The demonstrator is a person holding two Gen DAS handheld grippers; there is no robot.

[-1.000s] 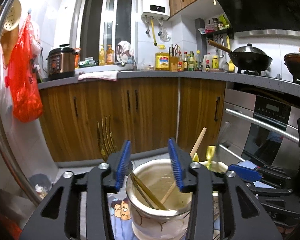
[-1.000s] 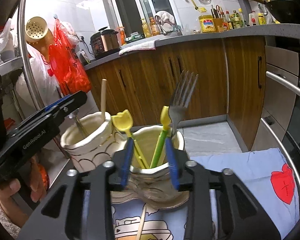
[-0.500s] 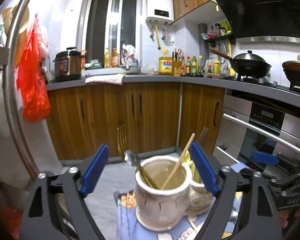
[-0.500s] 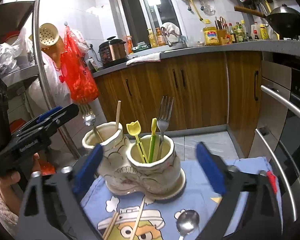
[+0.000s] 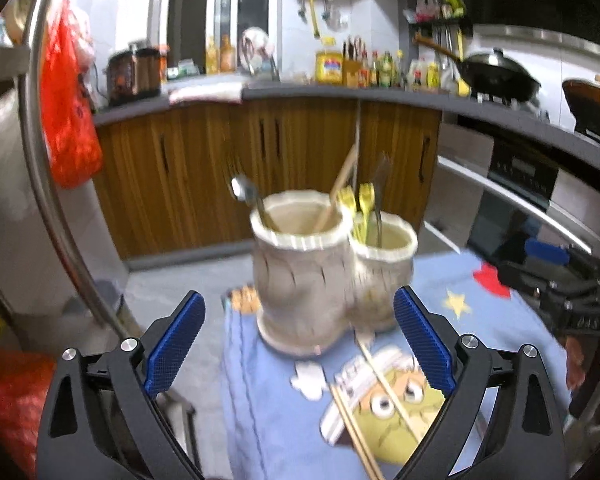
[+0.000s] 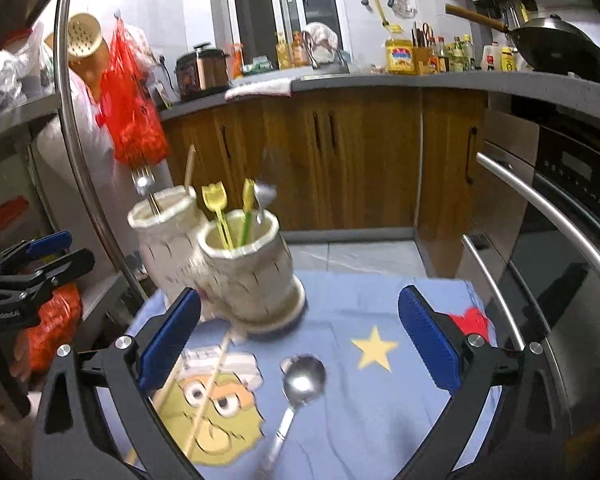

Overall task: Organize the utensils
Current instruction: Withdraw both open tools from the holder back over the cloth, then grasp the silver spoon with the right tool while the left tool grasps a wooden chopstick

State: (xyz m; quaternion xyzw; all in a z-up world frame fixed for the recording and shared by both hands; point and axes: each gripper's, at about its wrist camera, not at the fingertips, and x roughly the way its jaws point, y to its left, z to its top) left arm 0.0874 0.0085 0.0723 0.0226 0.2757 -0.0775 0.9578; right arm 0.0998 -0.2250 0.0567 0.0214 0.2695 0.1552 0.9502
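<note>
Left tongs (image 5: 298, 344): jaws spread wide, nothing between the blue pads. Right tongs (image 6: 300, 344): jaws likewise spread wide and empty.

A two-cup ceramic holder (image 5: 324, 276) stands on the blue cloth (image 5: 496, 320) at the far left part of the desk. In the left view, its left cup (image 5: 300, 272) holds a spoon (image 5: 246, 196), bowl up, and a chopstick (image 5: 340, 184) leaning right. The right cup (image 5: 384, 272) holds two yellow-green picks (image 5: 358, 208) and a fork (image 6: 262, 200).

Loose items lie on the cloth, nearer than the holder:
- Chopsticks (image 5: 364, 412), one end just beside the holder base; some are blurred and the count is unclear.
- A metal spoon (image 6: 300, 384), bowl toward the holder, right of the chopsticks, apart from them.
</note>
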